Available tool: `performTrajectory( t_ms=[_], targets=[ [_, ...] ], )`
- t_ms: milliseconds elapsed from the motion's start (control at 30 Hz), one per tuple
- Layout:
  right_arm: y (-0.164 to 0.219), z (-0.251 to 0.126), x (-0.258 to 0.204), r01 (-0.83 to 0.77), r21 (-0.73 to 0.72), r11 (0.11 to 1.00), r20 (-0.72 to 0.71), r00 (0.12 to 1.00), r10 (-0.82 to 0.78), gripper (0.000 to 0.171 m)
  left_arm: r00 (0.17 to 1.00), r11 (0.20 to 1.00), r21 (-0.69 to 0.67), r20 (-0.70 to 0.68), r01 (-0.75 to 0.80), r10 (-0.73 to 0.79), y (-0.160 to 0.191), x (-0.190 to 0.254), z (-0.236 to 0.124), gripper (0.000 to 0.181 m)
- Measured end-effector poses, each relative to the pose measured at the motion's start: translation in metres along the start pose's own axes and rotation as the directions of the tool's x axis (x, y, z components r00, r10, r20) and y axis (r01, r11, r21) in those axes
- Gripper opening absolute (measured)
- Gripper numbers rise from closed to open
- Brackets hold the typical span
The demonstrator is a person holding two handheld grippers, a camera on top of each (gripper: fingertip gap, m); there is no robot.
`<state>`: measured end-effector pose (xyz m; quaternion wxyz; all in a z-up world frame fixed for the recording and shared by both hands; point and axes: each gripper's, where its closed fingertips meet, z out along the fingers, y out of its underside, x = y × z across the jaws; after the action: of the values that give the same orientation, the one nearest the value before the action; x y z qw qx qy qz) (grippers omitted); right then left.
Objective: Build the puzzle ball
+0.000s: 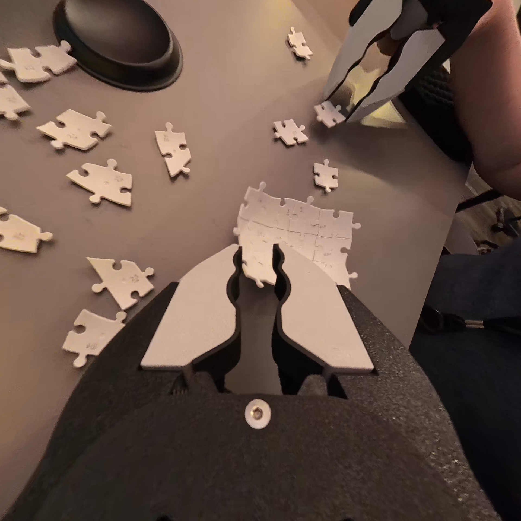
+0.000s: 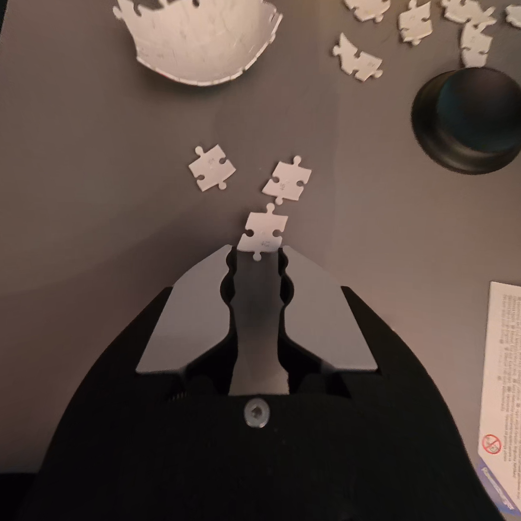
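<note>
My left gripper (image 1: pixel 257 251) is shut on the lower edge of the partly built white puzzle shell (image 1: pixel 310 225), a curved sheet of several joined pieces, which it holds upright over the grey table (image 1: pixel 225 141). The shell also shows at the top of the right wrist view (image 2: pixel 203 42). My right gripper (image 2: pixel 256 249) is closed on a small white puzzle piece (image 2: pixel 263 231) that lies between its tips, low over the table. The left wrist view shows this gripper (image 1: pixel 337 114) at the upper right with the piece (image 1: pixel 328 114) at its tips.
A black round stand (image 1: pixel 118 42) (image 2: pixel 468 121) sits on the table. Two small loose pieces (image 2: pixel 212 168) (image 2: pixel 286 180) lie just beyond my right gripper. Several larger loose pieces (image 1: pixel 76 129) spread across the left. A printed leaflet (image 2: pixel 501 366) lies at the right. A person's arm (image 1: pixel 493 112) is behind the right gripper. About 20 centimetres separates my left fingertips from my right.
</note>
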<state>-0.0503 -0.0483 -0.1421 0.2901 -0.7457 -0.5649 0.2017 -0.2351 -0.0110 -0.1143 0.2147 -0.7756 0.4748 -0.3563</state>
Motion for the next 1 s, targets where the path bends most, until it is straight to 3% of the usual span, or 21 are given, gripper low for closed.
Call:
performTrajectory(
  t_ms=[167, 433, 567, 800, 1000],
  targets=[
    [-0.034, -0.008, 0.013, 0.013, 0.12, 0.993, -0.099, 0.995, -0.001, 0.029, 1.0, 0.995, 0.1, 0.008, 0.02, -0.021, -0.018, -0.01, -0.011, 0.025],
    [-0.101, 0.015, 0.014, 0.12, 0.163, 0.979, -0.233, 0.969, -0.08, 0.029, 0.992, 0.991, 0.074, -0.073, 0.107, -0.102, -0.022, -0.015, 0.005, 0.026],
    [-0.122, 0.037, 0.006, 0.181, 0.137, 0.974, -0.233, 0.961, -0.146, 0.029, 0.978, 0.986, 0.023, -0.13, 0.166, -0.161, -0.007, -0.006, 0.011, 0.027],
    [-0.143, 0.064, 0.005, 0.25, 0.131, 0.959, -0.197, 0.955, -0.222, 0.029, 0.987, 0.984, -0.077, -0.021, 0.159, -0.161, 0.018, -0.013, 0.021, 0.011],
    [-0.152, 0.082, 0.005, 0.312, 0.126, 0.942, -0.182, 0.941, -0.287, 0.029, 0.988, 0.988, -0.053, -0.047, 0.146, -0.149, 0.013, -0.009, 0.021, 0.011]
  ],
)
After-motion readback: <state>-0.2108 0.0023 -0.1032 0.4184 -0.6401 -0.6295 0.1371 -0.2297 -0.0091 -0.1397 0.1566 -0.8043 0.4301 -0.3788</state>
